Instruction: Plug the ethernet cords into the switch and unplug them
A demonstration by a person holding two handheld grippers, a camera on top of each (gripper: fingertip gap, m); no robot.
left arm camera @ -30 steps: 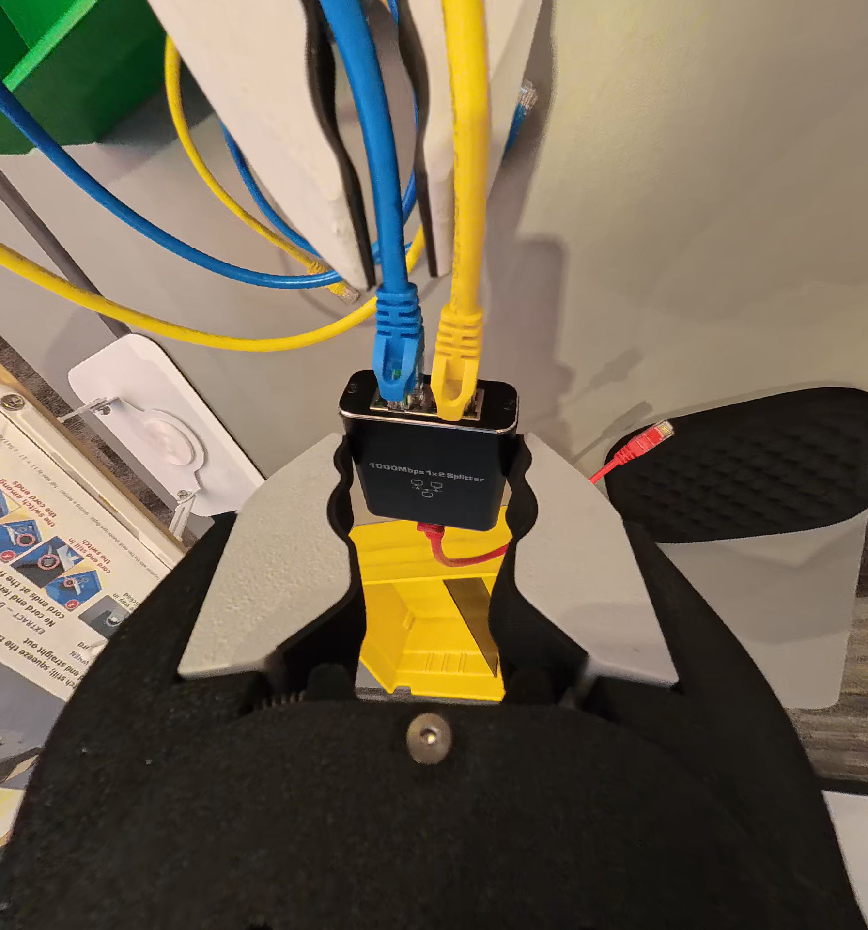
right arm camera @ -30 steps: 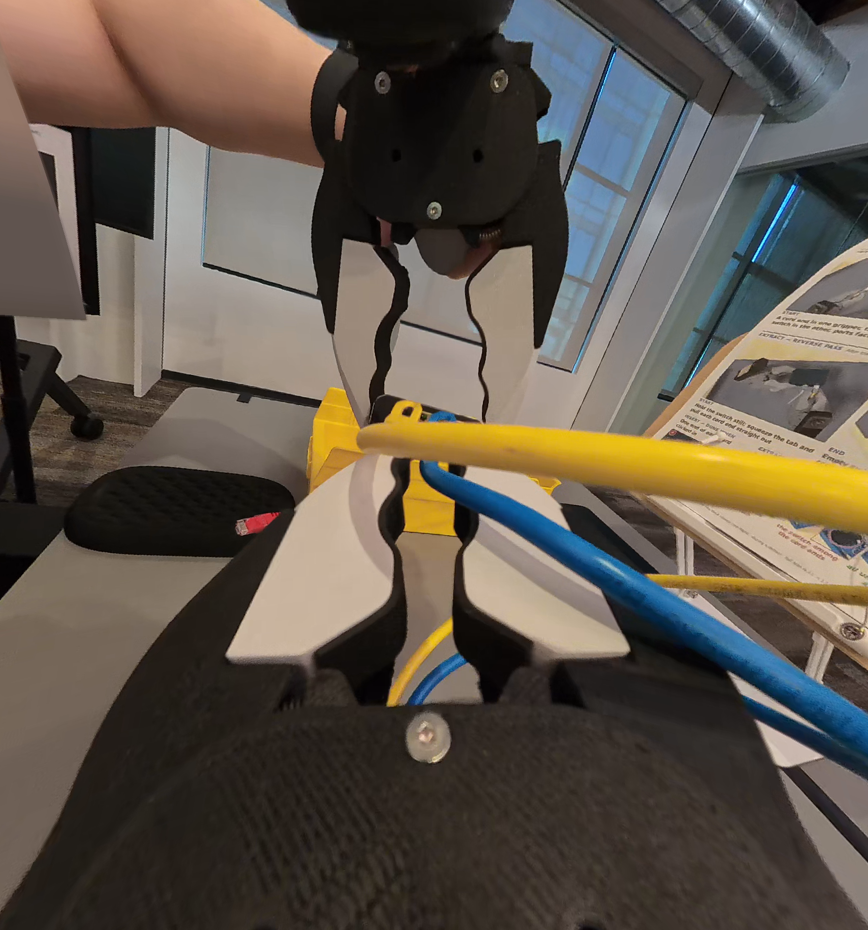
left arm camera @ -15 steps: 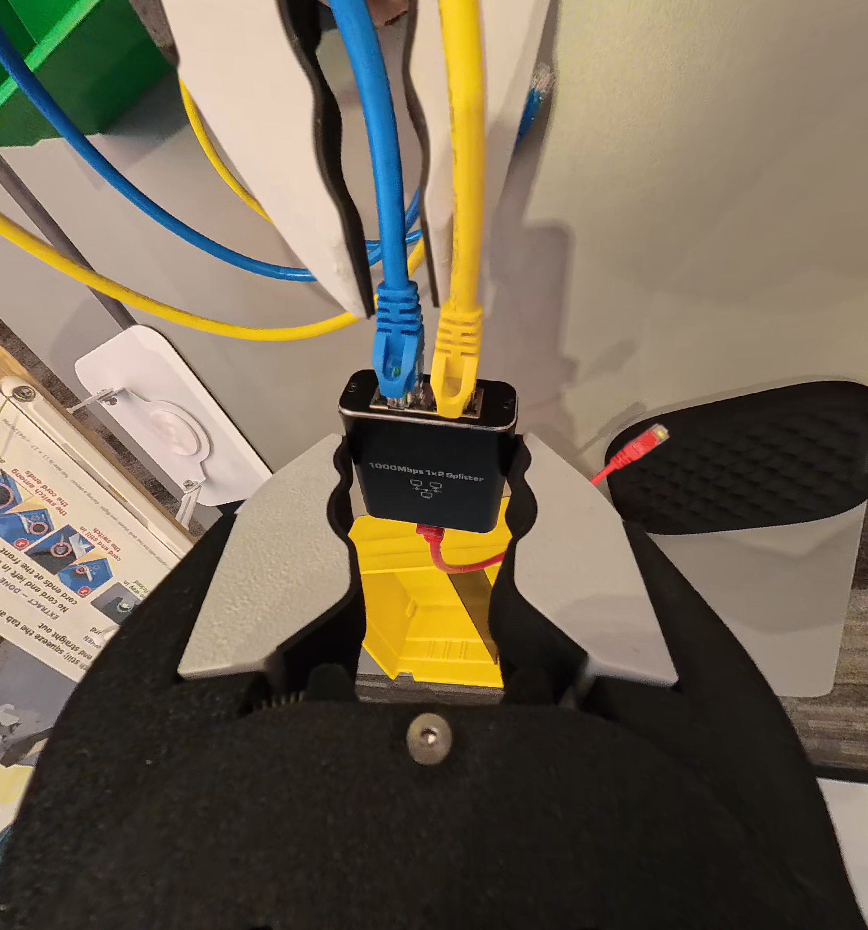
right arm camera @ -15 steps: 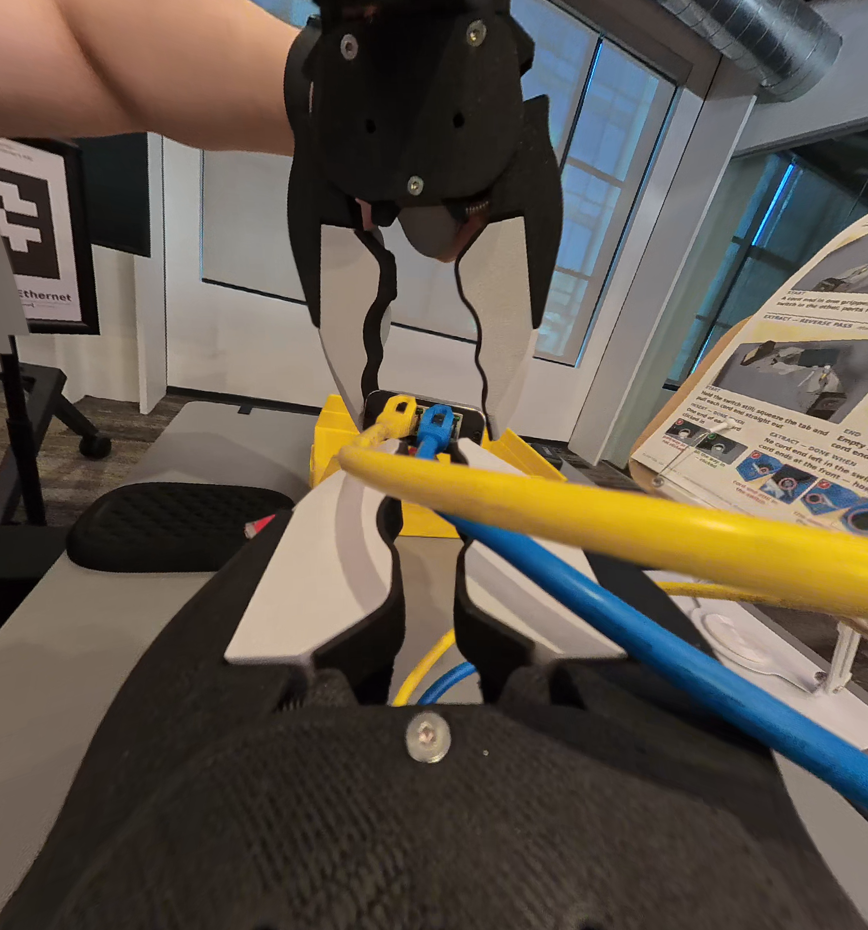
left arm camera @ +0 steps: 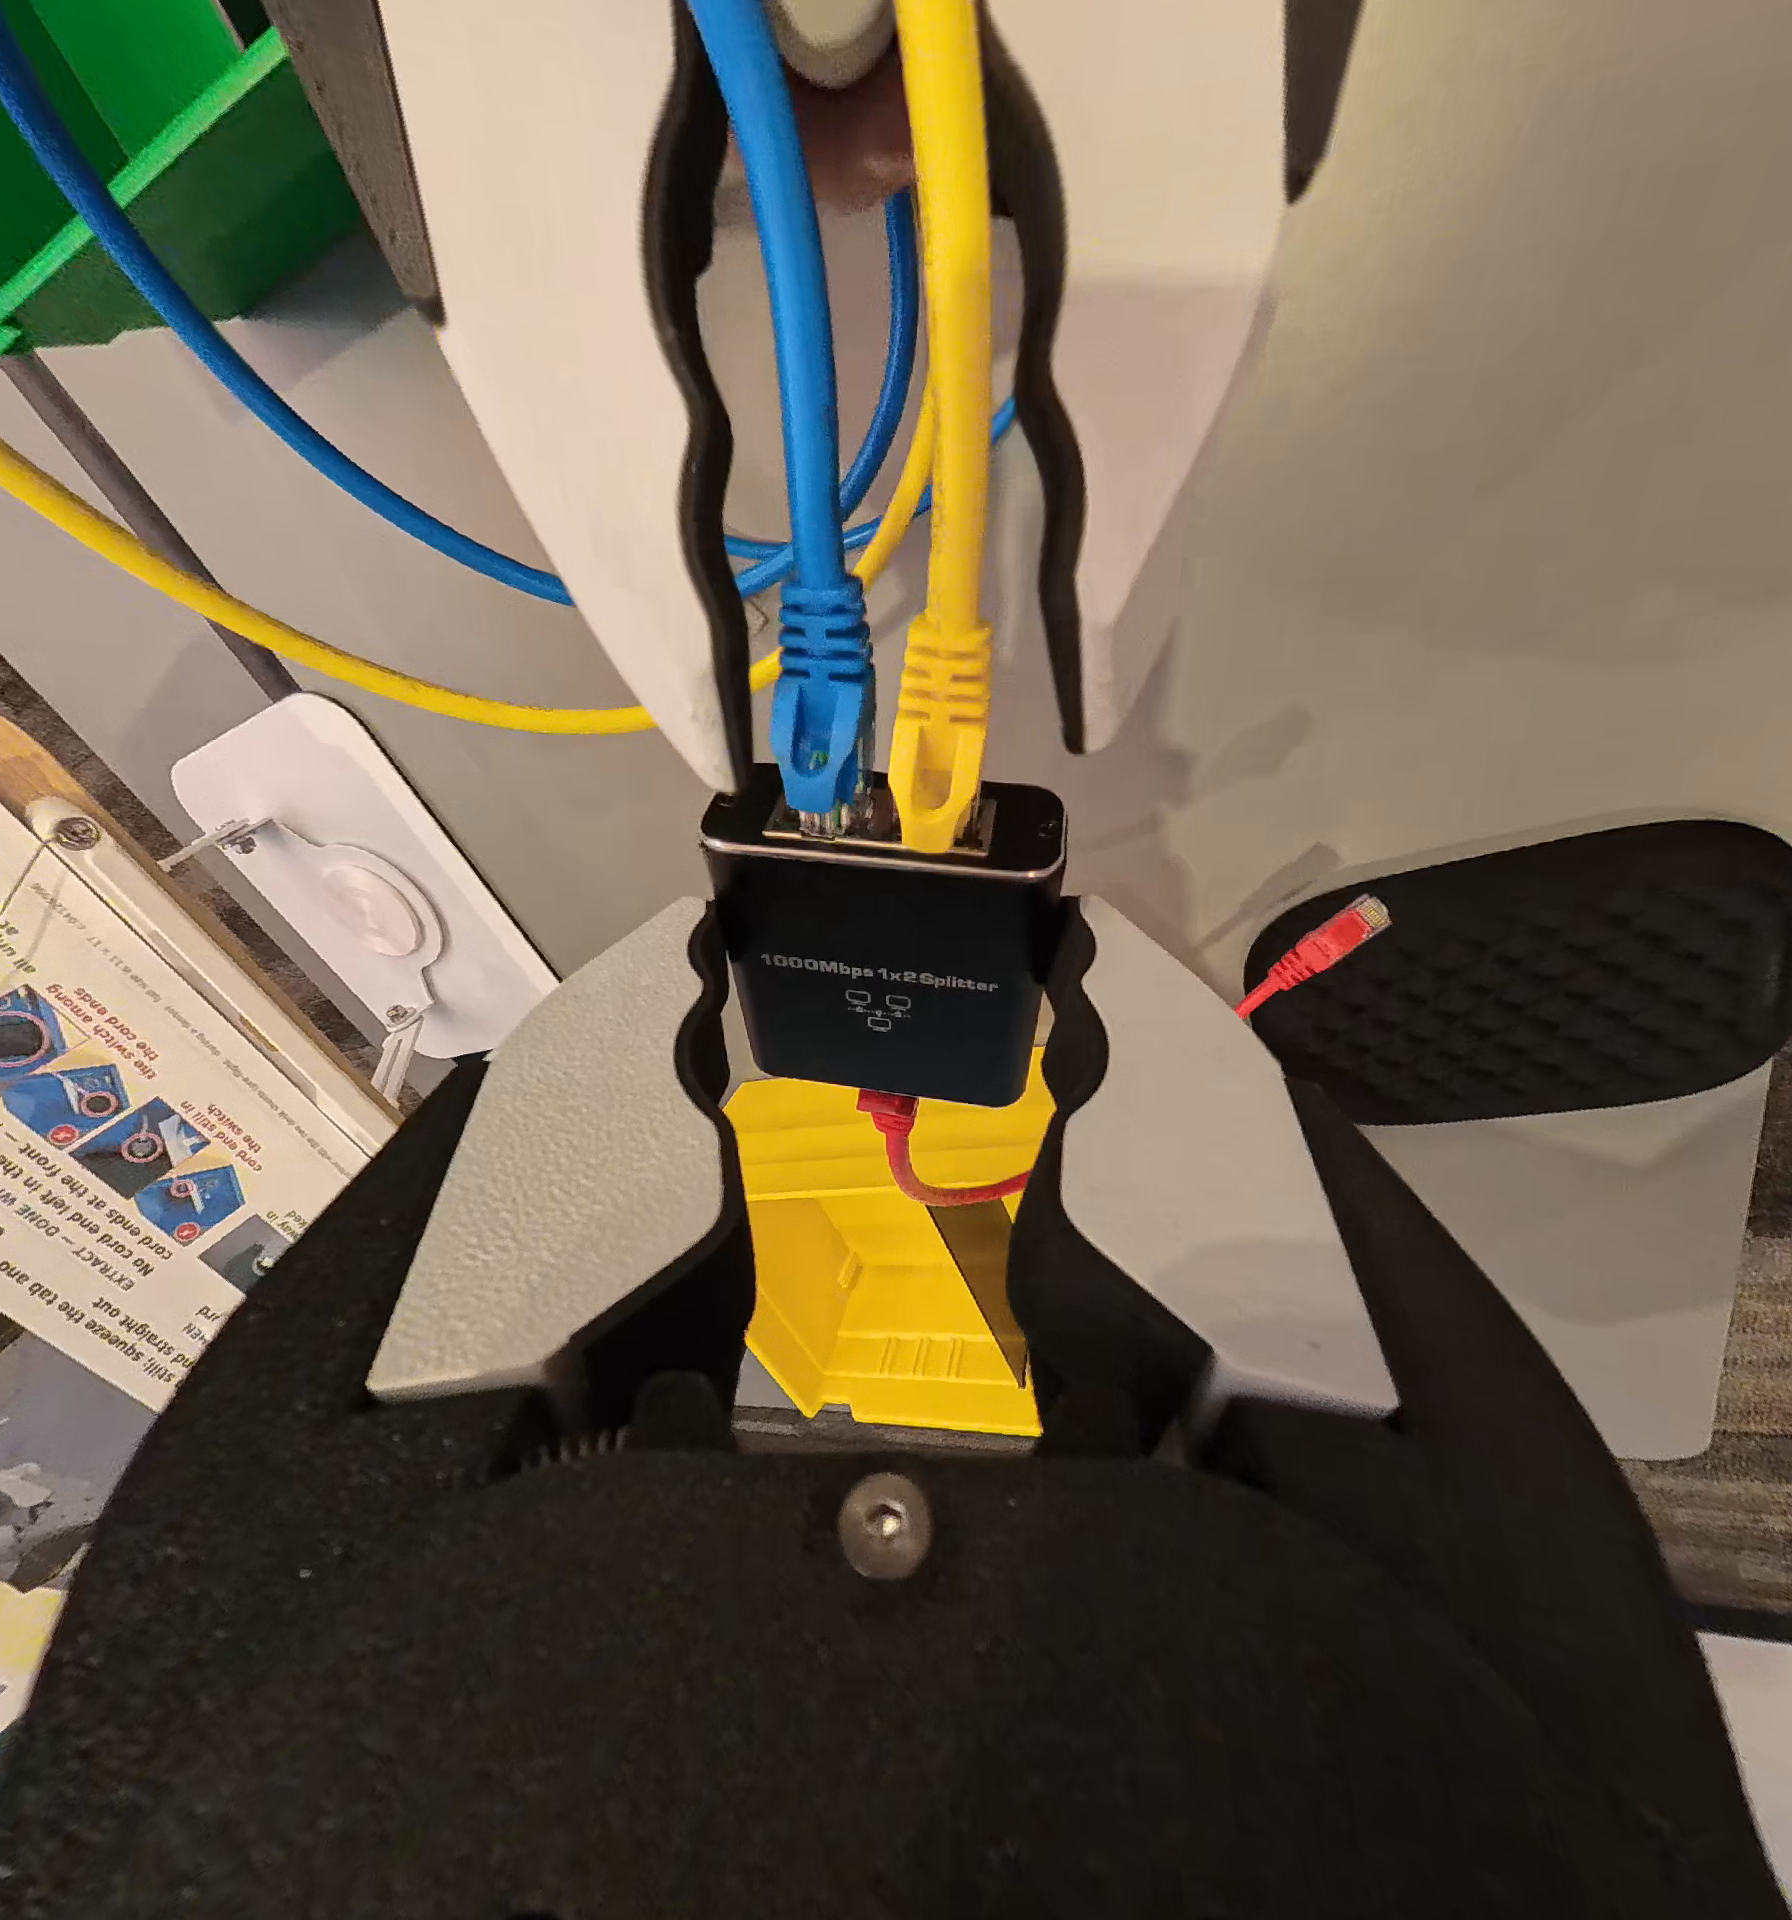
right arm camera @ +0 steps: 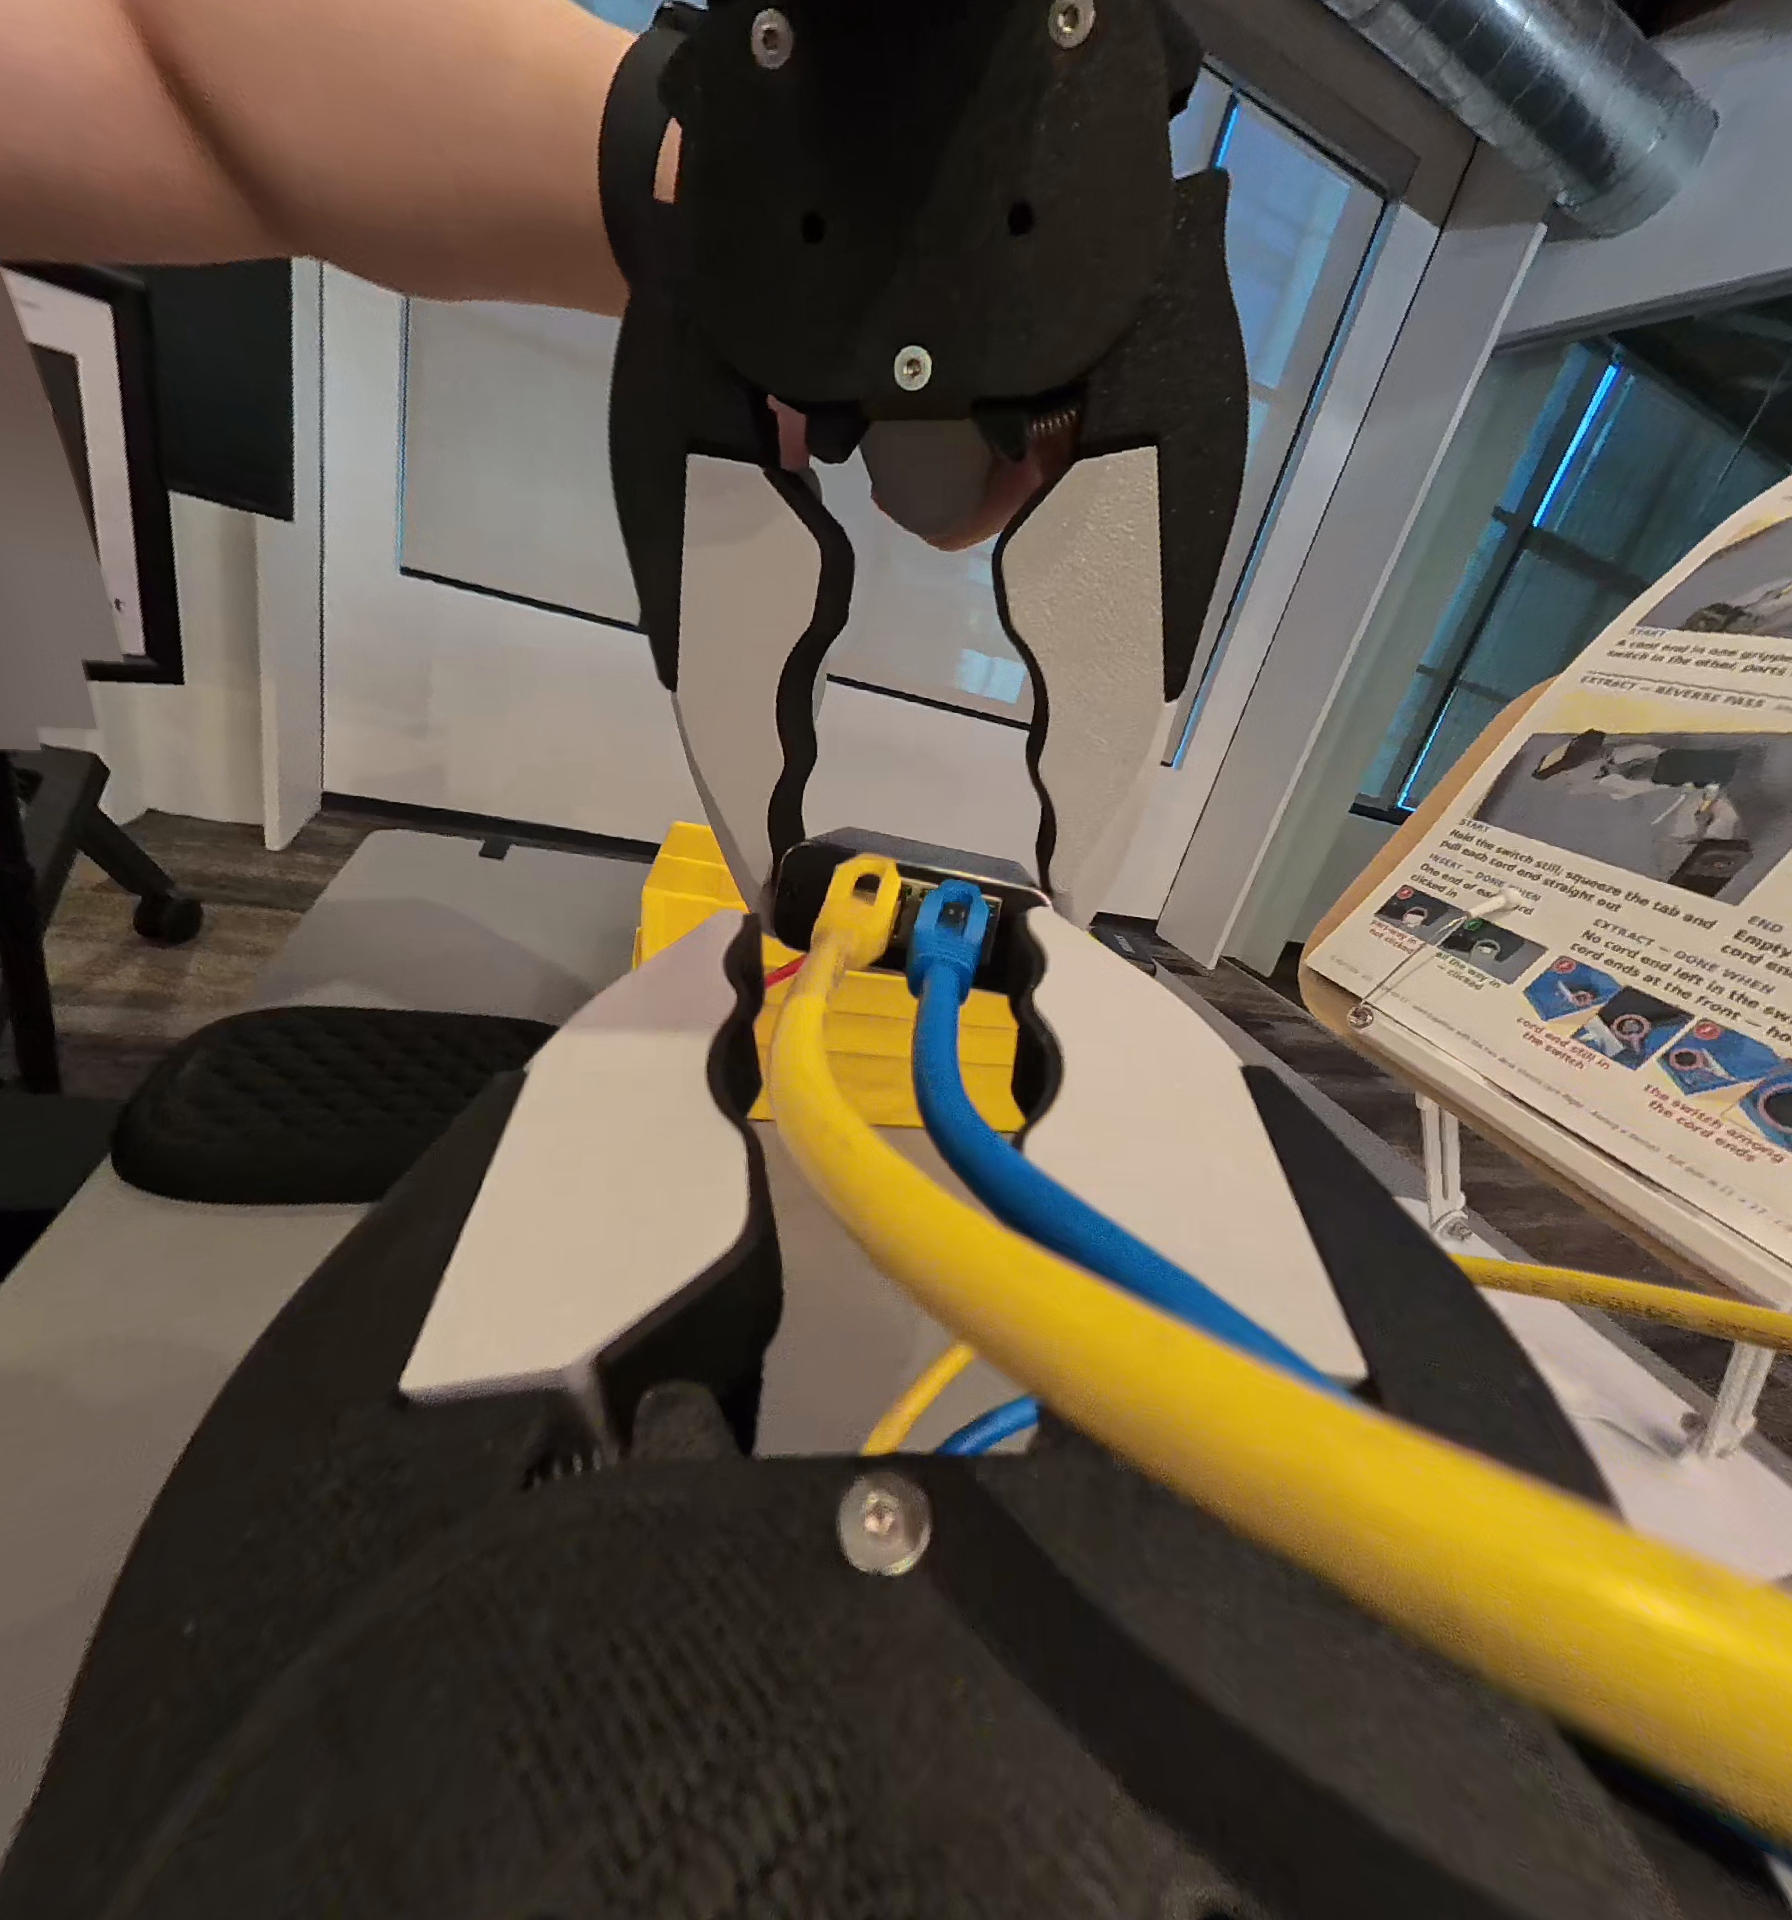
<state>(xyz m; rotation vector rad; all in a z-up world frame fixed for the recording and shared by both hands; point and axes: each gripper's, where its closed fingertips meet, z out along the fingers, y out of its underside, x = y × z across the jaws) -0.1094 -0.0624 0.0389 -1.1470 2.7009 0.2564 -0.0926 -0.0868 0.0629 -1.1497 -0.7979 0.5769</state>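
We see a pale grey tabletop (right arm camera: 144, 1403) carrying a yellow plastic bin (left arm camera: 892, 1340), a black textured pad (left arm camera: 1557, 987) and a propped instruction sheet (right arm camera: 1650, 935); large windows (right arm camera: 1494, 623) and a silver ceiling duct (right arm camera: 1536, 94) lie behind. The left gripper (left arm camera: 887, 987) clamps the small black box-shaped switch (left arm camera: 887, 966) above the bin, pads pressed on both its sides. A blue ethernet cord (left arm camera: 819, 686) and a yellow ethernet cord (left arm camera: 939, 696) sit plugged into its ports; a red cord (left arm camera: 1318, 951) rests on the pad. Compared with a second ago, the right gripper (right arm camera: 887, 987) has widened from a narrow pinch; its fingers now flank both cords without pressing.
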